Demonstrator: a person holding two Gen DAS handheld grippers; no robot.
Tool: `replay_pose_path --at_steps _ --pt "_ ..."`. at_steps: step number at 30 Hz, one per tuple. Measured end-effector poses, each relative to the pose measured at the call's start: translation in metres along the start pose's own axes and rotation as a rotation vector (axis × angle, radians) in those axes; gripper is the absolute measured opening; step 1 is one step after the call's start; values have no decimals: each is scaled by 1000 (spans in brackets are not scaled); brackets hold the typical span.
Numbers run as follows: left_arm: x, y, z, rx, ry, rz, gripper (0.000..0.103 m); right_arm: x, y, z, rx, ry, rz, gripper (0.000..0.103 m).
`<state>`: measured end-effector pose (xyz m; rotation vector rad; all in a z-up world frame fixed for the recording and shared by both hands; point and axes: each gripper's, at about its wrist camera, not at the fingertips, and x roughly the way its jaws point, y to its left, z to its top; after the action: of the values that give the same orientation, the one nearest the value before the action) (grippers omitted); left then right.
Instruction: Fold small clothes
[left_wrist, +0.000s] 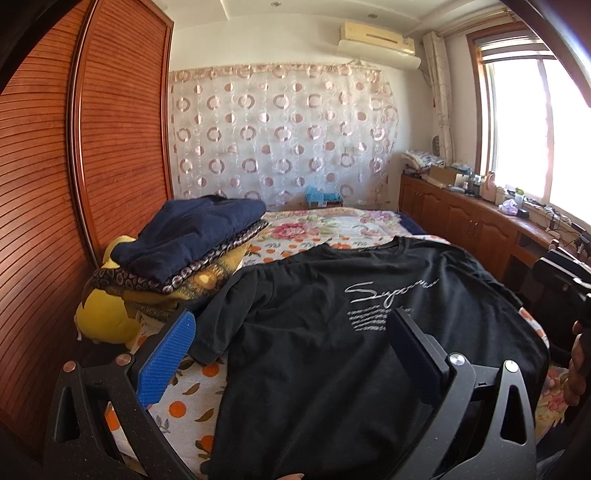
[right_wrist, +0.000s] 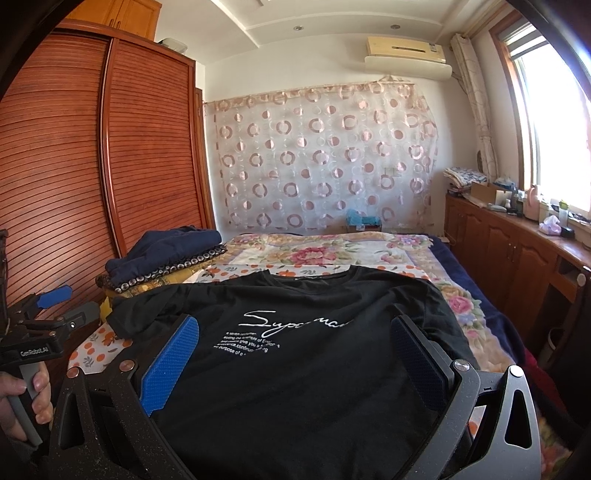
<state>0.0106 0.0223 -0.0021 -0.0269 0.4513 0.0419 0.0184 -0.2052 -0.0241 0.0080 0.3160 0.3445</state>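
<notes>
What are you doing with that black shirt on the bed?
A person holds a two-finger gripper in each hand, getting ready to fold the black T-shirt spread flat on the flowery bed. Both the left gripper and the right gripper are open above the shirt, gripping nothing. A pile of folded clothes sits by the wardrobe.

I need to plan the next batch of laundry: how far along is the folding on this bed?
Done: a stack of folded clothes, navy piece on top, sits at the bed's left side by the wardrobe. In hand: a black T-shirt lies spread flat, print up, unfolded. The left tool and right tool are both open above it, gripping nothing. Left: every fold of this shirt, then stacking it.
</notes>
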Motion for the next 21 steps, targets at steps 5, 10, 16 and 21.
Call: replay_pose_path --at_steps 5,10,16,21 --pt "22 25 -9 1 47 25 103 15 4 3 -22 23 39 103" --pt "38 48 -18 -24 82 45 103 32 5 3 -42 54 86 103" --pt "56 65 -28 -16 122 71 103 52 3 5 -63 91 144 103" --pt "69 75 -33 -20 151 46 101 65 -3 7 -96 127 188 103"
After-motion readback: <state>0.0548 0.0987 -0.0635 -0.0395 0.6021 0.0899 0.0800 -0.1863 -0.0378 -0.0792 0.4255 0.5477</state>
